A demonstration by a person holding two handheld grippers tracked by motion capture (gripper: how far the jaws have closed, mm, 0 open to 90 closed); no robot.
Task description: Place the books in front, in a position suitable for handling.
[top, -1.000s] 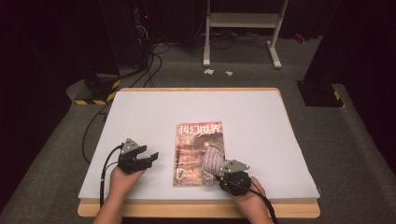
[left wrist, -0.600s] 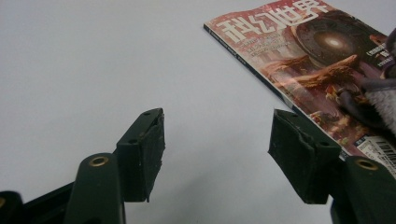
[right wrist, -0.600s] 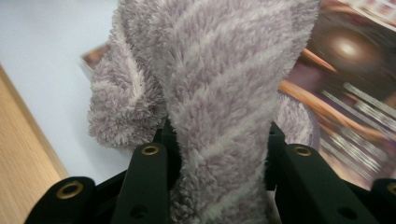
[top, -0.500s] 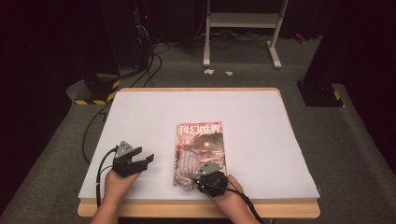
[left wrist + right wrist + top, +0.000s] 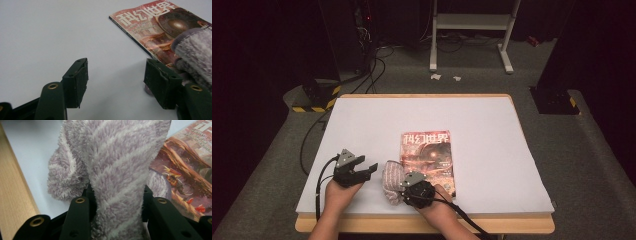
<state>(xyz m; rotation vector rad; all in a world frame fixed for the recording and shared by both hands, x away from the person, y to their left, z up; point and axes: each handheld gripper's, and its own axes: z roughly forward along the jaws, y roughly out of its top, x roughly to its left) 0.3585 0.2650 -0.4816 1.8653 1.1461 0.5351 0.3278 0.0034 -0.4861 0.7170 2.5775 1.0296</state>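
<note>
A fuzzy sock with purple and white stripes hangs bunched in my right gripper, just off the near left corner of a magazine with a reddish cover. In the right gripper view the gripper is shut on the sock, its pads pressing into the pile from both sides, and the magazine lies at the right. My left gripper rests to the left of the sock, open. In the left gripper view nothing is between the gripper's jaws; the sock and magazine lie past the right one.
The magazine lies on a white sheet that covers a wooden table, whose near edge runs by my hands. Behind the table, on the floor, are cables, a white metal stand and a black-and-yellow striped block.
My right gripper has carried the sock leftward, from over the magazine's near end to just past its left edge. The left gripper has stayed put.
</note>
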